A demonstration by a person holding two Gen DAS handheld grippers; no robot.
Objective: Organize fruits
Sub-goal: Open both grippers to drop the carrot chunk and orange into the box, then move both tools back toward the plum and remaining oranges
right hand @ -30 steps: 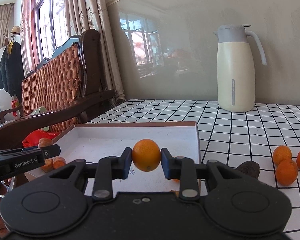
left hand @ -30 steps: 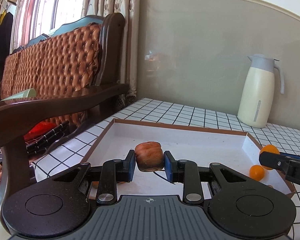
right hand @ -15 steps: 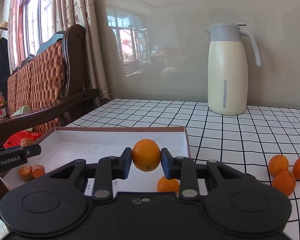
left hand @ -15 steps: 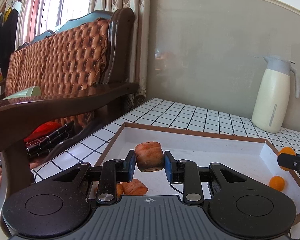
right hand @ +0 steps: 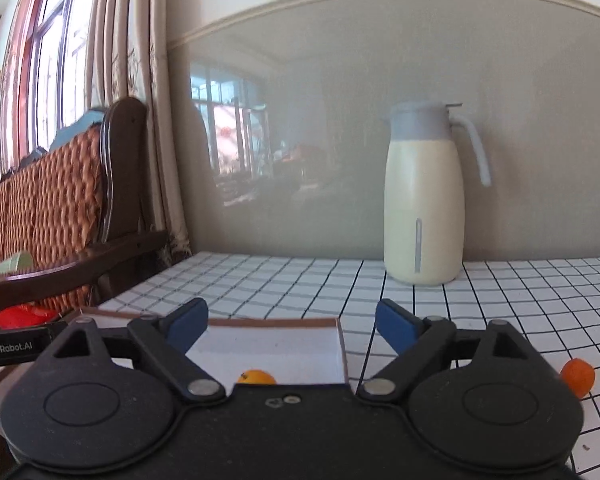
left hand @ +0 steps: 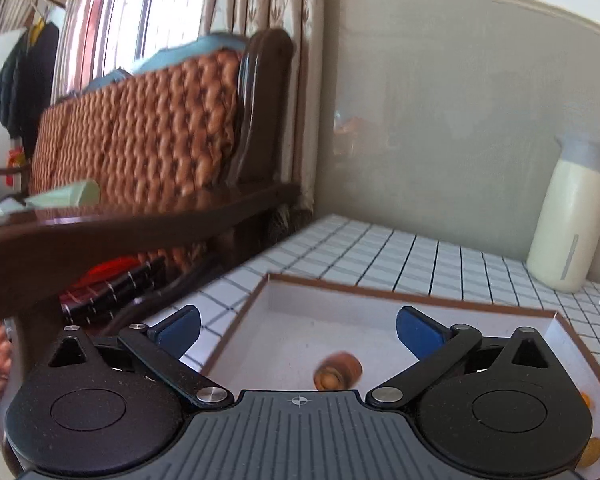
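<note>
A shallow white box with a brown rim (left hand: pixel 412 294) sits on the checked table. My left gripper (left hand: pixel 298 326) is open and empty above its near left part. A brown ridged fruit (left hand: pixel 338 370), blurred, is below it on the box floor. Small oranges (left hand: pixel 592 452) lie at the box's right side. My right gripper (right hand: pixel 292 326) is open and empty above the box's right end (right hand: pixel 276 322). An orange (right hand: pixel 256 377) lies in the box just under it. Another orange (right hand: pixel 578 377) lies on the table to the right.
A cream thermos jug (right hand: pixel 424 200) stands at the back of the table by the wall, also in the left wrist view (left hand: pixel 568 220). A wooden sofa with a brown tufted back (left hand: pixel 140 128) borders the table's left edge. The left gripper's body (right hand: pixel 8 346) shows at the left.
Both grippers opened. The brown fruit dropped from the left gripper into the box, and the orange dropped from the right gripper into the box. Both views have shifted rightward.
</note>
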